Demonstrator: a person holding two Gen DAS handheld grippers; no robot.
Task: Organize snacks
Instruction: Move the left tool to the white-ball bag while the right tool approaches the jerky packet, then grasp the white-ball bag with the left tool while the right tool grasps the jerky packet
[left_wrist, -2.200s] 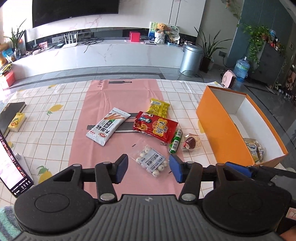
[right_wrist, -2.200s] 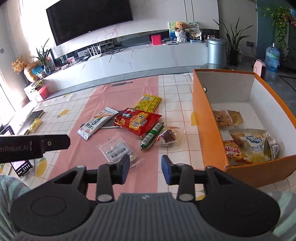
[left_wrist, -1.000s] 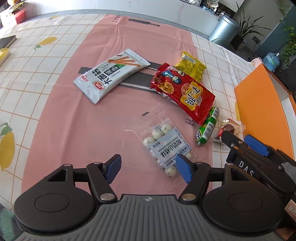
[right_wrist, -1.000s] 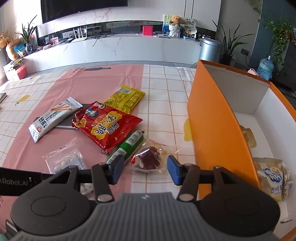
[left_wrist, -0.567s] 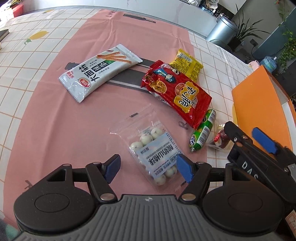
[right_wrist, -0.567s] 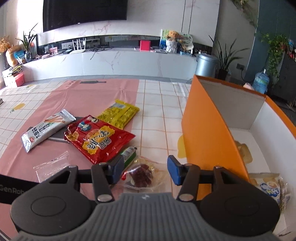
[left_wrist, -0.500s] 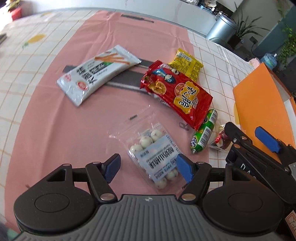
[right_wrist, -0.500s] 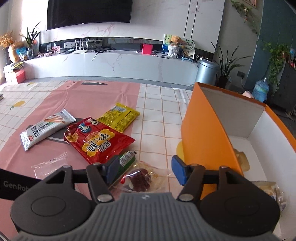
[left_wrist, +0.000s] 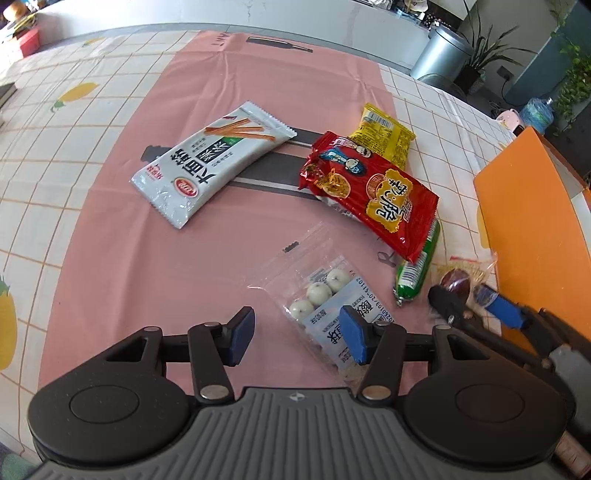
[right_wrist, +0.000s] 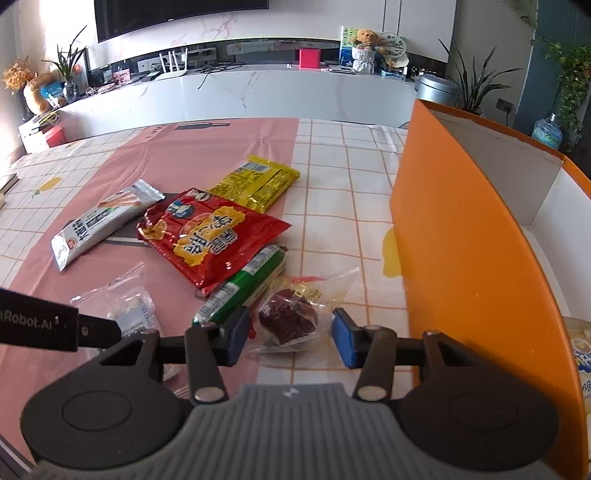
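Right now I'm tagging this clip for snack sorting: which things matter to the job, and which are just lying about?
Job: red bag, yellow pack, white stick pack, green sausage, ball pouch, date pouch, orange box.

Lying about: bin, water jug, teddy bear, TV.

Glossy red foil packet (left_wrist: 373, 197), clear plastic bag (left_wrist: 325, 291), matt orange cardboard box (right_wrist: 454, 236)

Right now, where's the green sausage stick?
On the table, the green sausage stick lies partly under the red snack bag, just left of the clear-wrapped dark snack framed by the right gripper.
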